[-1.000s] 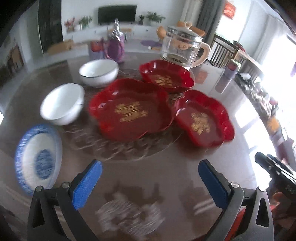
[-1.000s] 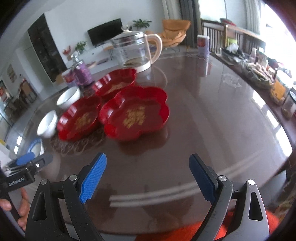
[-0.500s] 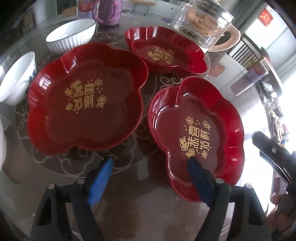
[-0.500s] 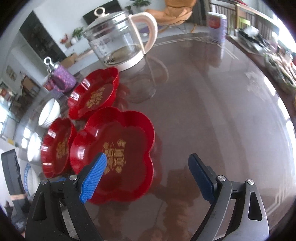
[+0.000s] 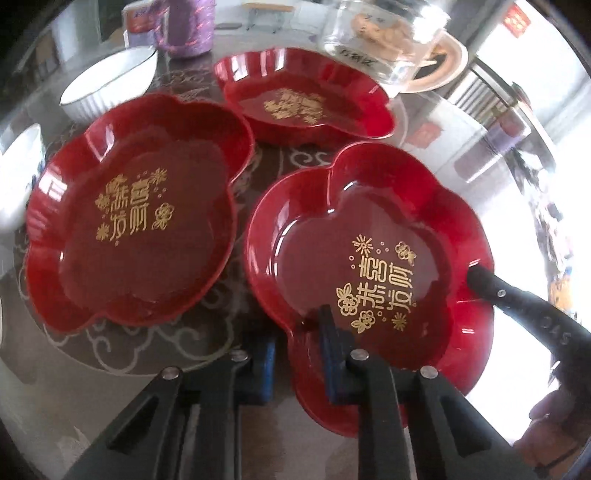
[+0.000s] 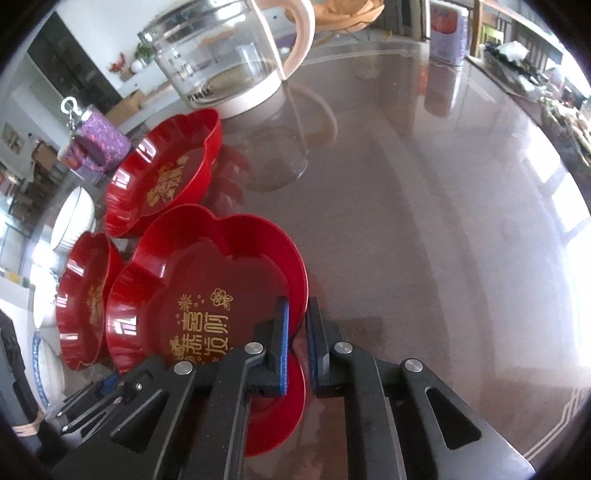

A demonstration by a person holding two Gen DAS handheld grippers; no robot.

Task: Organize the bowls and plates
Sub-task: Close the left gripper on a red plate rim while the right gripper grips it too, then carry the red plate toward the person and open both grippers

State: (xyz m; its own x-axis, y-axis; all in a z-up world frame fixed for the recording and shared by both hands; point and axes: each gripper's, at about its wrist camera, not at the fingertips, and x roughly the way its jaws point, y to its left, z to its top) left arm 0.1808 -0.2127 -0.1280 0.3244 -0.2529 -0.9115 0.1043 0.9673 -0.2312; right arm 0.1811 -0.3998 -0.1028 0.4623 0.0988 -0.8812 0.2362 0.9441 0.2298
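Three red flower-shaped plates with gold lettering lie on the dark table. My left gripper (image 5: 297, 354) is shut on the near rim of the nearest red plate (image 5: 369, 258). My right gripper (image 6: 297, 343) is shut on the same plate's (image 6: 207, 295) opposite rim; its finger also shows in the left wrist view (image 5: 517, 306). A second red plate (image 5: 136, 221) lies to the left and a third (image 5: 303, 99) behind. Two white bowls (image 5: 110, 85) (image 5: 18, 177) sit at the far left.
A glass kettle (image 6: 229, 62) stands behind the plates. A purple cup (image 5: 188, 26) is beyond the bowls. A blue-patterned plate (image 6: 44, 365) lies at the left edge of the right wrist view. A can (image 6: 448, 31) stands at the far right.
Both grippers moved in toward the nearest red plate and closed on its rim from opposite sides. They were open half a second ago.
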